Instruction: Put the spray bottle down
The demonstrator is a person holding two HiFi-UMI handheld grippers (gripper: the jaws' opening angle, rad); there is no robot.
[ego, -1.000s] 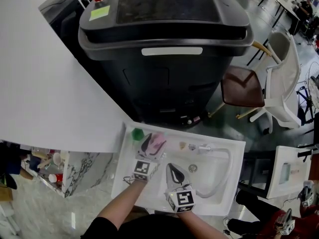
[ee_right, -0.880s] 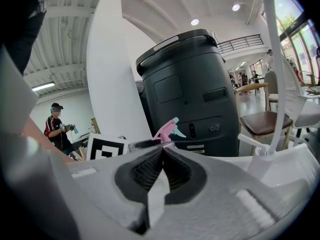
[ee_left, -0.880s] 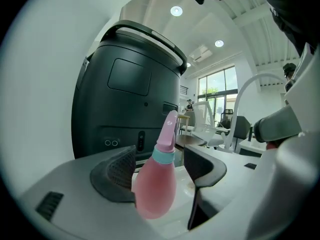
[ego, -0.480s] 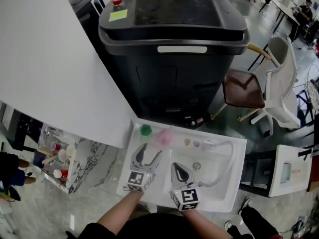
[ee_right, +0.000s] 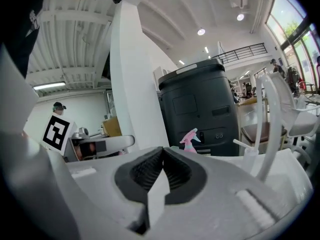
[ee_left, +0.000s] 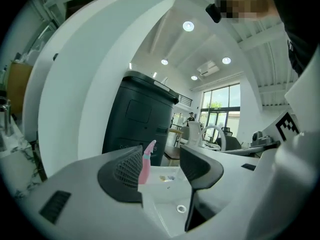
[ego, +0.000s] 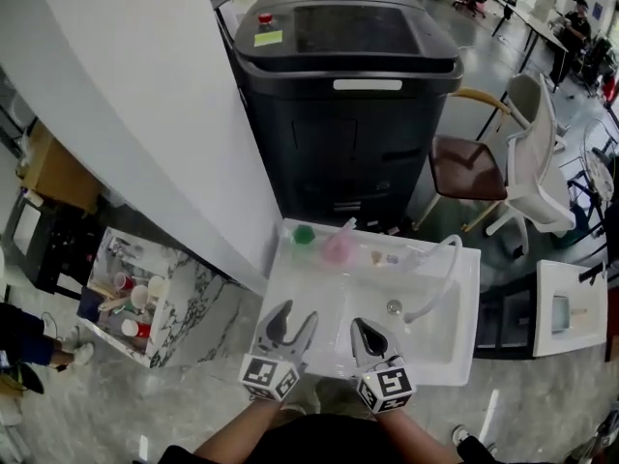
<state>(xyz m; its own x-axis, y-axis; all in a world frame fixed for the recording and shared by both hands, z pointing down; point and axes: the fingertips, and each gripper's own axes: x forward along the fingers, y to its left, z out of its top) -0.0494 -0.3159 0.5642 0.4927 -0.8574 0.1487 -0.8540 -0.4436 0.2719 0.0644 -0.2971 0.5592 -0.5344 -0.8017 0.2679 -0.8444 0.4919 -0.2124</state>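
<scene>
Pink spray bottle [ego: 339,249]; white sink [ego: 302,303]; black bin [ego: 348,114]

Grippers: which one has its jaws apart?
The left gripper: its jaws stand apart, now closing, with nothing between them. The right gripper has them together.

The near part of the sink [ego: 319,322] lies open, while the spray bottle [ego: 338,248], a green cup [ego: 304,234] and the curved tap [ego: 451,259] line its back.

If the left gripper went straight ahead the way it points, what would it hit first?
Probably the pink spray bottle at the sink's back edge, though depth is unclear. The left gripper's jaws are closing with nothing between them.
</scene>
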